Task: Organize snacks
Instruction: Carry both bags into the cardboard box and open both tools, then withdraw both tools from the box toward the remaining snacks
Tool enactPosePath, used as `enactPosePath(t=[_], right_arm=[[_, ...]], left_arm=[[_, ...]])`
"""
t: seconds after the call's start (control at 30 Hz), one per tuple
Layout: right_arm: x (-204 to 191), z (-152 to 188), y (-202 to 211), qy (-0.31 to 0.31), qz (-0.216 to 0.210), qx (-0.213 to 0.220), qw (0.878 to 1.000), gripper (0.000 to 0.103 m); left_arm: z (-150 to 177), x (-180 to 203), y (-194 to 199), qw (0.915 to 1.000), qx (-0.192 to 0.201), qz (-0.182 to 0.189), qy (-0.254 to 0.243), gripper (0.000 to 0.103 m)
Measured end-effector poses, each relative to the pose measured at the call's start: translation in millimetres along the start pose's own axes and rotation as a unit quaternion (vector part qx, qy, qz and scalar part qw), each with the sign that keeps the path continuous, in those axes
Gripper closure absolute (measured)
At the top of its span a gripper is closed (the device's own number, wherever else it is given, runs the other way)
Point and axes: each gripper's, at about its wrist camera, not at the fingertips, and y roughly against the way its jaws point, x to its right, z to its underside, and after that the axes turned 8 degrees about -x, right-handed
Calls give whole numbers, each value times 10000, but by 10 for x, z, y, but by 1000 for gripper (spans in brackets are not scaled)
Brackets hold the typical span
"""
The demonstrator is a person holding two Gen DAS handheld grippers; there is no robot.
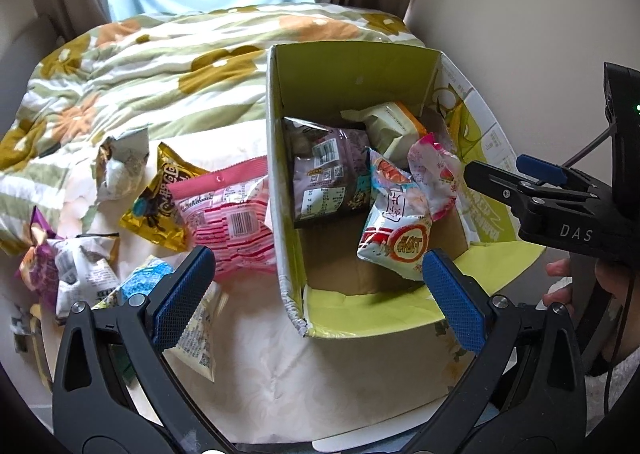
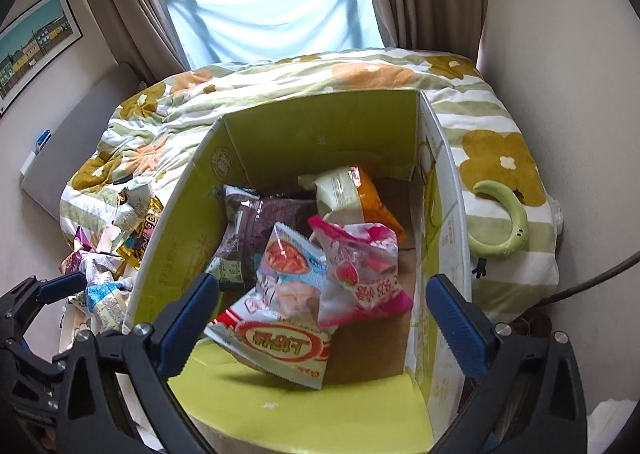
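Observation:
An open green cardboard box stands on the bed and holds several snack packets: a purple one, a red and white one, a pink strawberry one and a pale green and orange one. The box and these packets also show in the right wrist view, with the red and white packet nearest. My left gripper is open and empty, in front of the box's near left corner. My right gripper is open and empty above the box's near edge; it shows at the right of the left wrist view.
Loose snack packets lie on the white sheet left of the box: a pink one, a gold one, a blue one, a purple one. A flowered quilt lies behind. A green ring lies right of the box. Walls stand close on the right.

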Motion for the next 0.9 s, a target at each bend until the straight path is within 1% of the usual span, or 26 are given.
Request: enactPosePath(t=[0.1, 0.27, 0.37, 0.43, 0.5, 0.57, 0.63, 0.7, 0.77, 0.9], right_arm=[[28, 68, 32, -57, -16, 33, 10000, 0], [9, 110, 175, 112, 84, 191, 9997, 0], [-49, 79, 259, 142, 191, 103, 9997, 0], [-104, 74, 348, 191, 208, 212, 9994, 0], [-173, 76, 456, 209, 172, 365, 9990, 0], [-268, 73, 540, 231, 105, 458, 9986, 0], [-382, 69, 615, 299, 66, 568, 9979, 0], [-521, 57, 653, 353, 121, 605, 9975, 0], [-662, 48, 670, 349, 143, 606, 9974, 0], [-996, 50, 686, 312, -89, 731, 9968, 0]], left_arm=[[28, -2, 38, 10000, 65, 1, 24, 1], [38, -8, 133, 9998, 205, -34, 44, 1], [58, -55, 259, 9993, 347, -83, 108, 1], [93, -113, 372, 9990, 431, -83, 115, 1], [133, -193, 483, 9984, 500, -165, 182, 1], [179, -301, 590, 9977, 577, -192, 285, 0], [245, -443, 678, 9971, 618, -104, 438, 0], [318, -603, 745, 9962, 634, 0, 593, 0], [399, -780, 818, 9953, 669, -3, 705, 1], [530, -1196, 936, 9933, 724, -32, 895, 0]])
